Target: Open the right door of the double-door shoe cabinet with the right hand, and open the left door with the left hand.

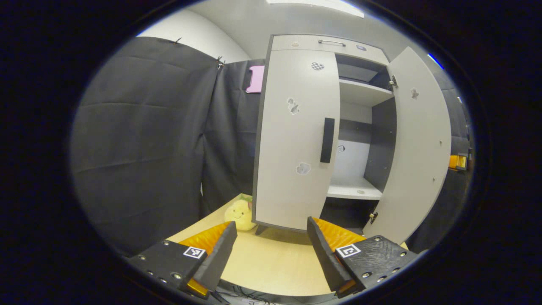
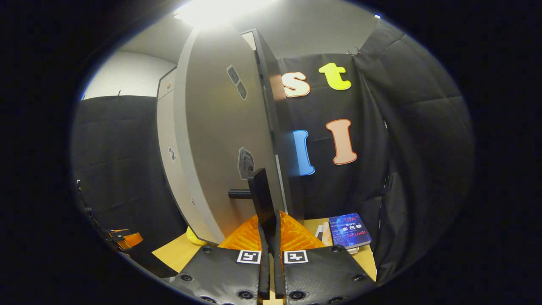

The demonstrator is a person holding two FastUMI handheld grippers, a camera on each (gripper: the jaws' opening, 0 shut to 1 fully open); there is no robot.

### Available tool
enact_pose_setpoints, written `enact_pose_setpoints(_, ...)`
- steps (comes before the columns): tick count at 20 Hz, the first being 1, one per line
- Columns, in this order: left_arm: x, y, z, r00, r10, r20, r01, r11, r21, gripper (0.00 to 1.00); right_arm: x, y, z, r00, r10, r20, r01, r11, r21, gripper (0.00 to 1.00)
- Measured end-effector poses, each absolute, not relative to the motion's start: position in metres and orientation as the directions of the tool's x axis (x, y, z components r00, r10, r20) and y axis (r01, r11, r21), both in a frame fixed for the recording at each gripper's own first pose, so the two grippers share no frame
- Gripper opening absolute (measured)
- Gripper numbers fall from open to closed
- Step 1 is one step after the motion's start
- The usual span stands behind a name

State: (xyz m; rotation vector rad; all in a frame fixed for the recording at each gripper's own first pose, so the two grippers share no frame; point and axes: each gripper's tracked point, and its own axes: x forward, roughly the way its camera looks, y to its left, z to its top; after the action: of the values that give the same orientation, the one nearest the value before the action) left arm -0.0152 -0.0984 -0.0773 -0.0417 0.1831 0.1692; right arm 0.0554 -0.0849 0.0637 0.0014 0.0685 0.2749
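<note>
**Right door swung open, left door closed**

In the left gripper view, you are holding the left gripper released, its two fingers spread wide apart above the light wooden tabletop with nothing between them. You are facing the shoe cabinet, which is standing on that tabletop. Its left door is sitting closed, and the dark vertical handle on it is well apart from your fingers. The right door is standing swung out, showing the shelves inside. A yellow plush toy is lying on the tabletop just beside the cabinet's lower left corner. At the far right edge, an orange-and-black piece of the other gripper is showing past the open door.

In the right gripper view, you are clenching the right gripper on the right door's handle: both fingers are pressing on the dark bar from either side, nearly meeting. The right door is rising just ahead of you, seen almost edge-on, with the cabinet body to its left. A blue book is lying on the tabletop to the right of your fingers, near the black cloth wall. The left gripper is showing low at the left edge.
</note>
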Motion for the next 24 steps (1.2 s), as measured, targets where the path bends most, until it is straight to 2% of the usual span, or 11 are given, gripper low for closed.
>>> enact_pose_setpoints(3,0.016,-0.095,-0.064,0.983,0.102,-0.154,-0.107,0.994,-0.021,0.96,0.048,-0.087,0.063,0.974,0.217,-0.063,-0.215,0.976,0.044,0.03)
enact_pose_setpoints(10,0.098,-0.134,-0.035,0.99,-0.101,-0.098,0.099,0.995,-0.029,0.96,0.005,-0.098,0.048,0.985,0.155,-0.082,-0.146,0.984,0.098,0.11)
enact_pose_setpoints(13,0.134,-0.156,-0.016,0.984,-0.168,-0.062,0.168,0.986,0.0,0.96,-0.012,-0.132,0.06,1.0,0.021,-0.017,-0.021,0.999,0.041,1.0)
enact_pose_setpoints(14,0.144,-0.162,-0.011,0.982,-0.182,-0.052,0.182,0.983,0.002,0.95,-0.02,-0.145,0.062,1.0,-0.025,-0.006,0.025,0.999,0.031,1.0)
enact_pose_setpoints(15,0.156,-0.168,-0.005,0.98,-0.195,-0.042,0.196,0.981,-0.001,0.95,-0.026,-0.155,0.063,0.998,-0.062,0.002,0.062,0.998,0.033,0.92)
enact_pose_setpoints(17,0.179,-0.178,0.004,0.976,-0.214,-0.028,0.214,0.977,-0.015,0.96,-0.036,-0.176,0.069,0.991,-0.134,0.02,0.133,0.99,0.05,0.92)
enact_pose_setpoints(18,0.188,-0.183,0.008,0.975,-0.219,-0.021,0.219,0.976,-0.021,0.96,-0.041,-0.187,0.072,0.985,-0.169,0.025,0.167,0.984,0.06,0.98)
enact_pose_setpoints(24,0.239,-0.2,0.029,0.979,-0.203,0.028,0.204,0.979,-0.008,0.95,-0.064,-0.234,0.076,0.95,-0.312,0.032,0.308,0.947,0.092,0.98)
